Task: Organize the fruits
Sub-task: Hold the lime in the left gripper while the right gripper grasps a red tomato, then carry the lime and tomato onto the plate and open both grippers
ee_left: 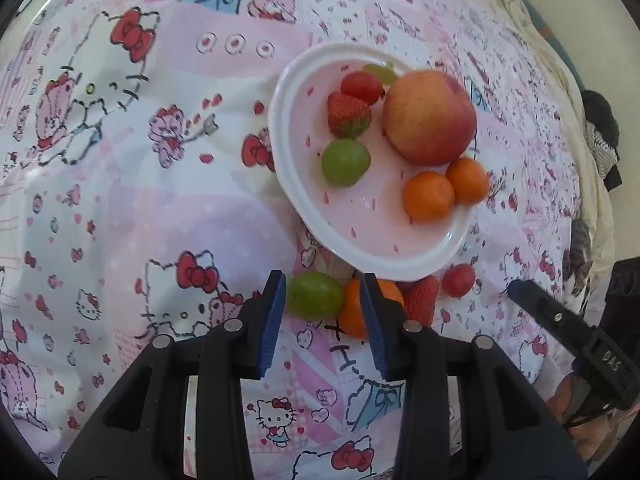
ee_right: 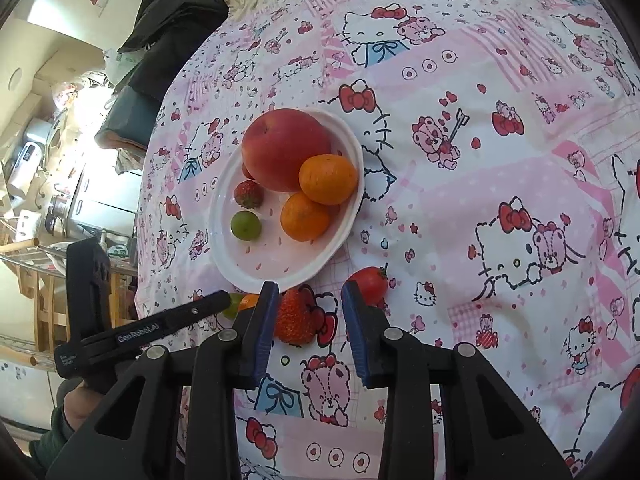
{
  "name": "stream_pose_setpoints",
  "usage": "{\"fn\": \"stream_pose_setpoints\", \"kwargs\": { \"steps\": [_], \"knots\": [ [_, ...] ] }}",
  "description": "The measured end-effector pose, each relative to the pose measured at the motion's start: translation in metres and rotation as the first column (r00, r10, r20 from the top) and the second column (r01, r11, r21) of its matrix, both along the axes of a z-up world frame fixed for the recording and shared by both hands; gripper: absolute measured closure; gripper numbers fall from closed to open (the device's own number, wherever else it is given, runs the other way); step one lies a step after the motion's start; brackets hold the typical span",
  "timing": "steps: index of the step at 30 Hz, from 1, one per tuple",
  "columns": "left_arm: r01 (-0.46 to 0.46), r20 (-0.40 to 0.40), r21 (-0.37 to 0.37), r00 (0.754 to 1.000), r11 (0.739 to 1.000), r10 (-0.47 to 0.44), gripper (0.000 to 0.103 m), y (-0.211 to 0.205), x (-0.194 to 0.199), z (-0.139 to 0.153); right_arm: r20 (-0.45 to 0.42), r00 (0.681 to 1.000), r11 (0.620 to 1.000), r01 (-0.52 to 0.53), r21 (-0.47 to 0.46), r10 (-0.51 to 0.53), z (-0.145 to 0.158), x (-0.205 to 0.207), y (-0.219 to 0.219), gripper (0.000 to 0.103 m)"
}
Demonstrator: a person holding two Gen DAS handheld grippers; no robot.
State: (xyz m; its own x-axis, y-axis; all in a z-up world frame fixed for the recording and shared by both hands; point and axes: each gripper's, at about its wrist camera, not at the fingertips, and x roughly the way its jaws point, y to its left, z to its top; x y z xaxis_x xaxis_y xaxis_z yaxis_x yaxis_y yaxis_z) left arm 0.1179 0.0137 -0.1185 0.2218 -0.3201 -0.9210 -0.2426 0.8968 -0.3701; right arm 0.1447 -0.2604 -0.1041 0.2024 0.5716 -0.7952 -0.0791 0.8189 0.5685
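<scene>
A white plate (ee_left: 277, 128) (ee_right: 215, 220) on the pink cartoon-print cloth holds a peach (ee_left: 430, 116), two tangerines (ee_left: 428, 196), a strawberry (ee_left: 348, 114), a cherry tomato (ee_left: 361, 86) and green grapes (ee_left: 345, 162). Four fruits lie on the cloth in front of it. My left gripper (ee_left: 323, 280) is open over a green grape (ee_left: 314, 295) and a tangerine (ee_left: 354, 308). My right gripper (ee_right: 310, 286) is open, with a loose strawberry (ee_right: 294, 318) seen between its jaws and untouched on the right side. A cherry tomato (ee_right: 370, 284) lies just right of it.
The cloth's edge runs down the left of the right wrist view, with dark clothing (ee_right: 172, 28), shelves and kitchen clutter beyond. Cream fabric (ee_left: 532, 20) bunches at the far right of the left wrist view. A hand (ee_right: 76, 404) holds the left gripper.
</scene>
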Motion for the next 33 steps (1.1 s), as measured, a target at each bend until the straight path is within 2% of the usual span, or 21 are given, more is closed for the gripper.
{"fn": "stream_pose_setpoints", "kwargs": {
  "steps": [4, 8, 12, 16, 19, 20, 21, 25, 28, 31, 33],
  "knots": [
    [-0.019, -0.002, -0.014, 1.0, 1.0, 0.019, 0.068, 0.005, -0.002, 0.002, -0.017, 1.0, 1.0, 0.01, -0.008, -0.011, -0.006, 0.001, -0.001, 0.068],
    [0.001, 0.006, -0.019, 1.0, 1.0, -0.001, 0.065, 0.0, -0.002, 0.006, -0.076, 0.997, 0.999, 0.031, -0.038, -0.034, -0.019, 0.003, -0.001, 0.049],
    [0.015, 0.016, 0.023, 1.0, 1.0, -0.016, 0.06, -0.003, -0.002, 0.008, -0.06, 0.998, 0.988, -0.011, -0.156, 0.002, -0.027, 0.007, 0.014, 0.049],
    [0.01, -0.037, 0.022, 0.999, 1.0, -0.009, 0.06, -0.002, -0.002, -0.005, -0.109, 0.994, 0.982, -0.048, -0.181, 0.028, -0.047, 0.014, 0.027, 0.049],
    [0.01, -0.057, 0.016, 0.998, 1.0, -0.009, 0.06, -0.005, -0.002, -0.013, -0.096, 0.994, 0.974, -0.066, -0.217, 0.046, -0.05, 0.016, 0.033, 0.058],
    [0.014, -0.054, 0.021, 0.998, 1.0, -0.013, 0.062, -0.006, -0.002, -0.013, -0.088, 0.995, 0.972, -0.063, -0.226, 0.044, -0.05, 0.015, 0.032, 0.067],
    [0.023, -0.049, 0.028, 0.999, 0.999, -0.021, 0.062, -0.009, -0.002, -0.013, -0.082, 0.996, 0.972, -0.063, -0.227, 0.045, -0.048, 0.015, 0.031, 0.07],
    [0.036, -0.032, 0.052, 0.999, 0.998, -0.034, 0.063, -0.014, 0.002, -0.014, -0.074, 0.996, 0.975, -0.07, -0.213, 0.056, -0.044, 0.01, 0.027, 0.07],
    [0.039, -0.03, 0.033, 0.999, 0.999, -0.038, 0.072, -0.014, 0.004, -0.014, -0.07, 0.996, 0.98, -0.059, -0.188, 0.047, -0.041, 0.009, 0.024, 0.07],
    [0.074, -0.007, 0.081, 0.997, 0.994, -0.074, 0.073, -0.023, 0.002, -0.009, -0.043, 0.999, 0.985, -0.039, -0.165, 0.032, -0.031, 0.007, 0.02, 0.07],
    [0.07, -0.004, 0.076, 0.998, 0.995, -0.07, 0.075, -0.022, 0.002, -0.009, -0.028, 0.999, 0.988, -0.03, -0.151, 0.026, -0.025, 0.006, 0.017, 0.07]
  ]
}}
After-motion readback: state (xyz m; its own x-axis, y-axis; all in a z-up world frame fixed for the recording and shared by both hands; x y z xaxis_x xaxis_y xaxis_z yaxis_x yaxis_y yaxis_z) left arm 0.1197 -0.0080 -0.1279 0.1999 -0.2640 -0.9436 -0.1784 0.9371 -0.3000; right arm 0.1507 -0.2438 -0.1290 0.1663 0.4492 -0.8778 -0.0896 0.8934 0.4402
